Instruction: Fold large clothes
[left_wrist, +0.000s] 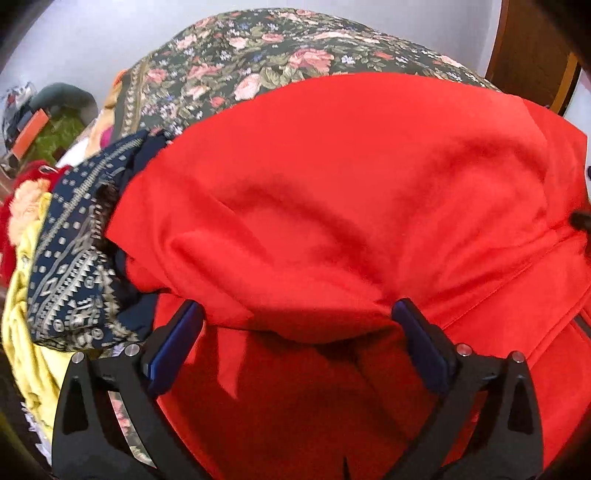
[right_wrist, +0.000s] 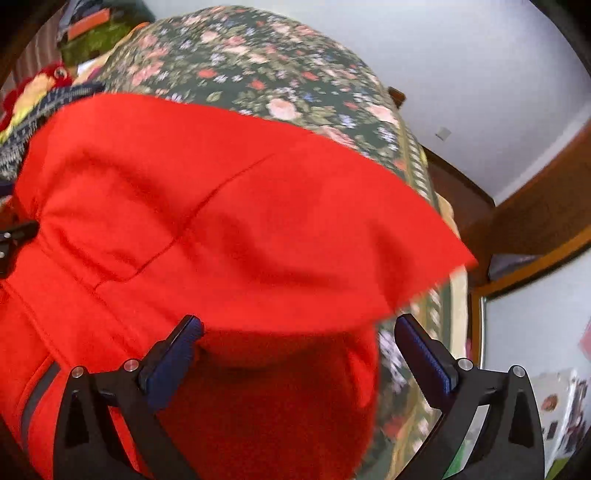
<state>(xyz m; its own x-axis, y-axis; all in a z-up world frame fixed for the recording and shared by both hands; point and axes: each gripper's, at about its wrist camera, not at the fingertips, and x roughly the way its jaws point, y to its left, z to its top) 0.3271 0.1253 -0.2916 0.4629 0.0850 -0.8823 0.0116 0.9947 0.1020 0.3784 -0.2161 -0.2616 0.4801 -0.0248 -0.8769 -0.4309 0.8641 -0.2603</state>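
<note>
A large red fleece garment (left_wrist: 351, 192) lies on a floral bedspread (left_wrist: 258, 55), folded over on itself with a thick rounded fold near the camera. My left gripper (left_wrist: 295, 314) is open, its blue-padded fingers (left_wrist: 177, 343) wide apart on either side of that fold, with nothing pinched. The same garment shows in the right wrist view (right_wrist: 221, 206) on the bedspread (right_wrist: 277, 74). My right gripper (right_wrist: 299, 328) is also open, its fingers (right_wrist: 424, 358) straddling the garment's right end, where a corner hangs past the fold. The right gripper's tip peeks in at the left view's right edge (left_wrist: 580, 221).
A pile of other clothes lies left of the red garment: a navy patterned cloth (left_wrist: 74, 258), a yellow piece (left_wrist: 26, 332) and red and peach items (left_wrist: 22, 199). The bed's wooden frame (right_wrist: 517, 221) and a grey wall (right_wrist: 461, 74) lie to the right.
</note>
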